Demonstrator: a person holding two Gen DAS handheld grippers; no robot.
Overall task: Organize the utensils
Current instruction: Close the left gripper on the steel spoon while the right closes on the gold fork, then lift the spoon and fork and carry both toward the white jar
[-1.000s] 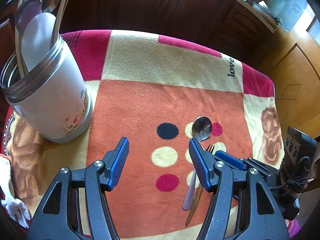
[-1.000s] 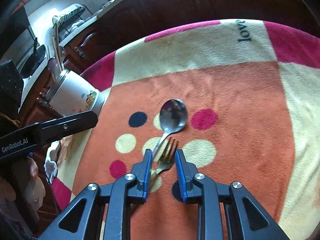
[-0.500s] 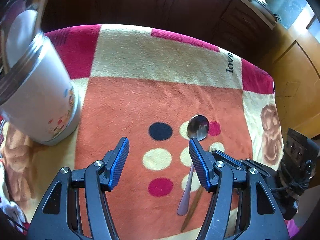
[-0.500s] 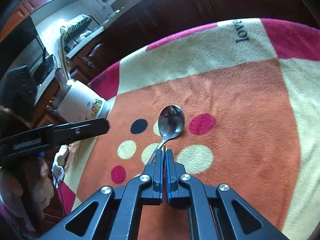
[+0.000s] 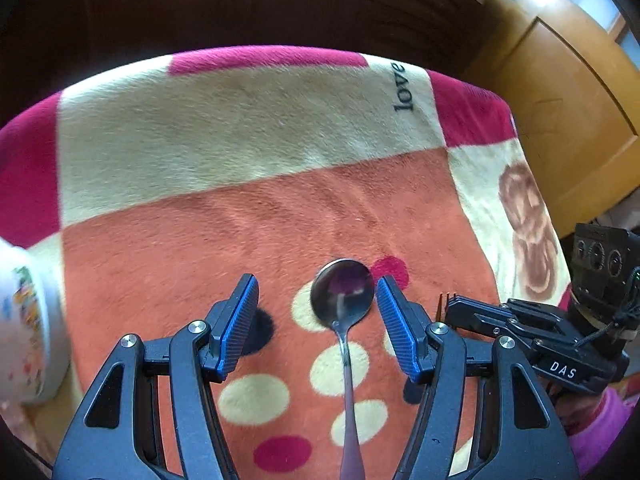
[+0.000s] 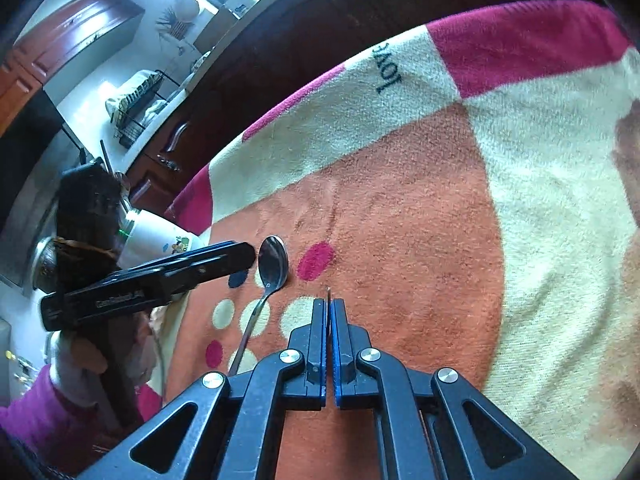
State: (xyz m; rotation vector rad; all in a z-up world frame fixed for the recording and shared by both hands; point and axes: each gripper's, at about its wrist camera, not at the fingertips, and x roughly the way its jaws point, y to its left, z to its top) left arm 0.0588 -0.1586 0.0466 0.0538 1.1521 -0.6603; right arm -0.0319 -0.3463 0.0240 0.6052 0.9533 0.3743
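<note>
A steel spoon [image 5: 342,292] lies on the orange patch of the blanket, bowl pointing away from me. My left gripper [image 5: 316,284] is open, and its blue pads flank the spoon's bowl without touching it. From the right wrist view the left gripper [image 6: 244,256] reaches in from the left, beside the spoon [image 6: 273,264]. My right gripper [image 6: 329,304] is shut on a thin fork [image 6: 329,293] whose tines poke out past the pads. In the left wrist view the right gripper [image 5: 456,304] sits right of the spoon, with the fork tips [image 5: 443,300] showing.
The white utensil holder [image 5: 24,328] stands at the blanket's left edge, partly hidden behind the left gripper's body [image 6: 160,236]. The patterned blanket [image 5: 240,140] covers the table. Dark cabinets stand behind, a wooden door [image 5: 560,92] at the right. A hand in a pink sleeve [image 6: 36,412] holds the left gripper.
The right gripper closed on the fork and moved right, away from the spoon. The left gripper swung right and lower until its jaws flank the spoon's bowl; the holder slid to the frame's left edge.
</note>
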